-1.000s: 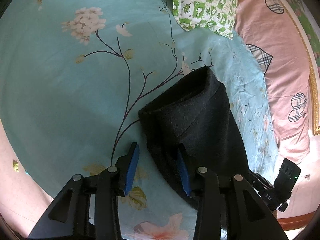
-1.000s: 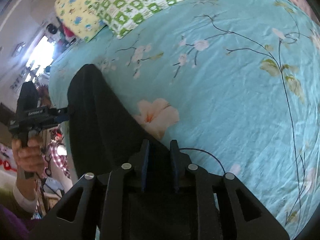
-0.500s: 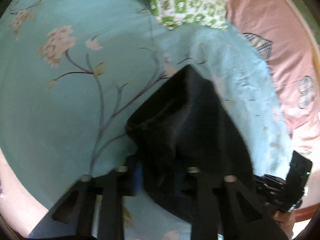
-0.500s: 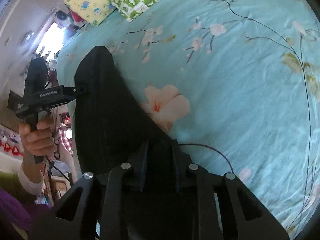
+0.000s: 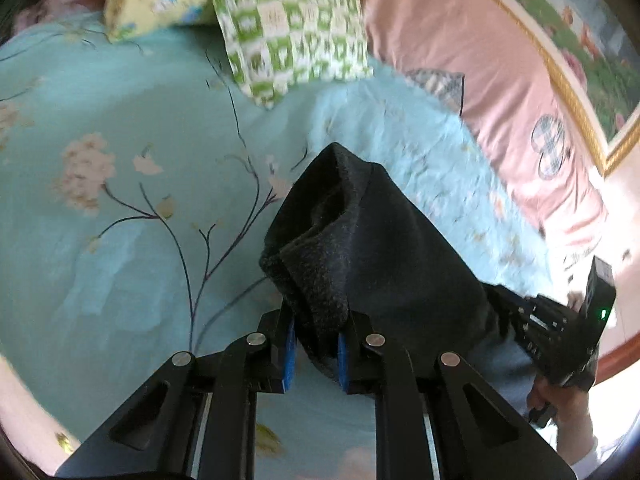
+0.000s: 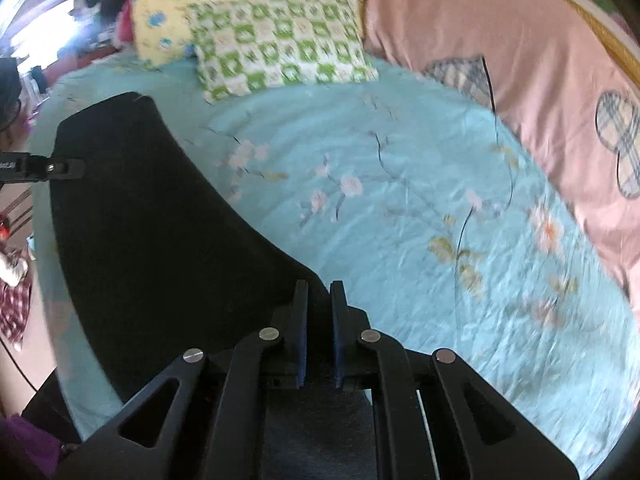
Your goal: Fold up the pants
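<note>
Left wrist view: left gripper [image 5: 314,346], open beside the pants [image 5: 384,248] 1 s ago, is now clamped on a thick bunched edge of the cloth. Pants are lifted off the teal bedsheet [image 5: 120,248], below the green pillow [image 5: 292,28]; right gripper [image 5: 556,320] sits at their far corner.

Right wrist view: right gripper [image 6: 318,332] jaws nearly shut, pinching pants [image 6: 152,216] as before. W/ both corners held, the fold-over toward the green pillow [image 6: 280,48] looks ready.
</note>
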Action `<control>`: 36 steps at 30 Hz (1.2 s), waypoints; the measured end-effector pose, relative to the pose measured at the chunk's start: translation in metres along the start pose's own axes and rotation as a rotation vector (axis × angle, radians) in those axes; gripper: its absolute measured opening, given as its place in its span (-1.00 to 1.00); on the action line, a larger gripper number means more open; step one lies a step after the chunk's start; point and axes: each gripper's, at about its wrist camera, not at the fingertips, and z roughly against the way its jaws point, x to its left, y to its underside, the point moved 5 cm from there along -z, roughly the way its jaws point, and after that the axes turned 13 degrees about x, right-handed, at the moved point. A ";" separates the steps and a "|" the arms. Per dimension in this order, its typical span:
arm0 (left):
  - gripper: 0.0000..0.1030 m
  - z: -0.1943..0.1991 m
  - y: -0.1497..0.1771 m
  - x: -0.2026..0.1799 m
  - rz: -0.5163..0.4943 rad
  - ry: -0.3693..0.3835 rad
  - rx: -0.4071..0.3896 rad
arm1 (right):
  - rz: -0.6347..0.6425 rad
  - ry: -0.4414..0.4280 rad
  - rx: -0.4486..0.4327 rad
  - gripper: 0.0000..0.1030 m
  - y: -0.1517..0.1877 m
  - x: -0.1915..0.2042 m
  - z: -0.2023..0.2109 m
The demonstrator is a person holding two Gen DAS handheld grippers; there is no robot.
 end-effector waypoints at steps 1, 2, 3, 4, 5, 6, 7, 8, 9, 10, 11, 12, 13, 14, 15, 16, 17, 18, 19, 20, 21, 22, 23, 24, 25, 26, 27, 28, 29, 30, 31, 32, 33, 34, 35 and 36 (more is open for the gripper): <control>-0.70 -0.009 -0.002 0.004 -0.017 -0.002 0.019 | -0.027 -0.002 0.017 -0.80 0.001 -0.001 -0.013; -0.70 -0.017 -0.003 0.006 -0.030 -0.005 0.038 | -0.037 0.004 0.023 -0.80 0.003 -0.001 -0.020; -0.68 -0.024 -0.004 0.008 -0.050 -0.010 0.060 | -0.050 0.012 0.028 -0.78 0.004 -0.001 -0.028; -0.67 -0.025 -0.003 0.009 -0.065 -0.009 0.067 | -0.076 0.006 0.044 -0.71 0.005 -0.003 -0.040; -0.64 -0.024 -0.004 0.008 -0.084 -0.006 0.069 | -0.096 0.002 0.046 -0.67 0.008 -0.005 -0.042; -0.59 -0.020 -0.003 0.007 -0.098 -0.004 0.070 | -0.125 -0.004 0.027 -0.48 0.009 -0.009 -0.040; -0.54 -0.018 -0.004 0.008 -0.104 -0.007 0.072 | -0.160 -0.006 0.008 -0.31 0.009 -0.014 -0.035; -0.49 -0.015 -0.004 0.007 -0.108 -0.016 0.075 | -0.190 0.001 0.002 -0.27 0.011 -0.019 -0.029; -0.46 -0.010 -0.004 0.005 -0.110 -0.027 0.074 | -0.216 0.002 -0.006 -0.26 0.013 -0.024 -0.022; -0.45 -0.006 -0.004 0.004 -0.113 -0.033 0.069 | -0.239 -0.004 -0.024 -0.26 0.016 -0.029 -0.012; -0.44 0.000 -0.003 0.003 -0.118 -0.035 0.061 | -0.259 -0.013 -0.041 -0.26 0.021 -0.033 -0.001; -0.43 0.007 -0.001 0.001 -0.122 -0.038 0.046 | -0.275 -0.025 -0.056 -0.26 0.027 -0.036 0.010; -0.43 0.015 0.000 -0.001 -0.117 -0.049 0.024 | -0.295 -0.035 -0.083 -0.25 0.035 -0.039 0.025; -0.43 0.022 0.002 -0.003 -0.115 -0.052 0.006 | -0.316 -0.040 -0.107 -0.23 0.045 -0.041 0.038; -0.43 0.030 0.004 -0.008 -0.116 -0.043 -0.013 | -0.333 -0.048 -0.118 -0.21 0.055 -0.042 0.048; -0.43 0.038 0.007 -0.013 -0.117 -0.032 -0.030 | -0.348 -0.053 -0.126 -0.20 0.062 -0.043 0.055; -0.41 0.044 0.009 -0.018 -0.120 -0.023 -0.044 | -0.371 -0.066 -0.135 -0.20 0.073 -0.044 0.065; -0.37 0.050 0.014 -0.026 -0.124 -0.015 -0.056 | -0.387 -0.077 -0.140 -0.18 0.079 -0.045 0.069; -0.33 0.052 0.017 -0.031 -0.127 -0.009 -0.061 | -0.415 -0.104 -0.149 -0.17 0.090 -0.045 0.076; -0.25 0.053 0.022 -0.040 -0.130 0.005 -0.062 | -0.436 -0.125 -0.154 -0.17 0.096 -0.045 0.080; -0.25 0.051 0.027 -0.049 -0.137 0.020 -0.058 | -0.458 -0.144 -0.156 -0.16 0.106 -0.044 0.085; -0.25 0.050 0.032 -0.058 -0.146 0.028 -0.055 | -0.477 -0.159 -0.153 -0.15 0.116 -0.043 0.089; -0.25 0.045 0.038 -0.070 -0.164 0.033 -0.048 | -0.490 -0.165 -0.152 -0.15 0.128 -0.042 0.094; -0.25 0.038 0.043 -0.084 -0.182 0.035 -0.035 | -0.499 -0.165 -0.156 -0.13 0.135 -0.042 0.096; -0.25 0.033 0.049 -0.096 -0.197 0.039 -0.020 | -0.519 -0.165 -0.165 -0.09 0.149 -0.043 0.102; -0.25 0.027 0.054 -0.108 -0.214 0.047 -0.002 | -0.529 -0.168 -0.169 -0.07 0.157 -0.044 0.105; -0.25 0.020 0.061 -0.128 -0.245 0.063 0.024 | -0.553 -0.171 -0.173 -0.03 0.171 -0.047 0.110; -0.25 0.015 0.066 -0.140 -0.268 0.068 0.037 | -0.577 -0.170 -0.177 -0.02 0.182 -0.049 0.113; -0.25 0.012 0.071 -0.155 -0.294 0.067 0.048 | -0.599 -0.173 -0.184 -0.02 0.194 -0.053 0.118; -0.25 0.009 0.077 -0.170 -0.321 0.067 0.055 | -0.622 -0.180 -0.192 -0.02 0.206 -0.055 0.123; -0.23 0.006 0.083 -0.186 -0.353 0.072 0.064 | -0.637 -0.186 -0.199 -0.01 0.215 -0.057 0.127; -0.21 0.004 0.089 -0.198 -0.375 0.074 0.073 | -0.654 -0.187 -0.207 -0.01 0.225 -0.058 0.131; -0.21 0.001 0.094 -0.210 -0.396 0.075 0.083 | -0.668 -0.184 -0.210 0.01 0.235 -0.060 0.135; -0.20 -0.002 0.101 -0.222 -0.413 0.074 0.095 | -0.681 -0.182 -0.212 0.01 0.242 -0.062 0.137; -0.18 -0.004 0.106 -0.231 -0.426 0.076 0.107 | -0.697 -0.184 -0.216 0.01 0.250 -0.064 0.139; -0.13 -0.007 0.111 -0.241 -0.444 0.080 0.123 | -0.716 -0.190 -0.221 0.02 0.258 -0.066 0.141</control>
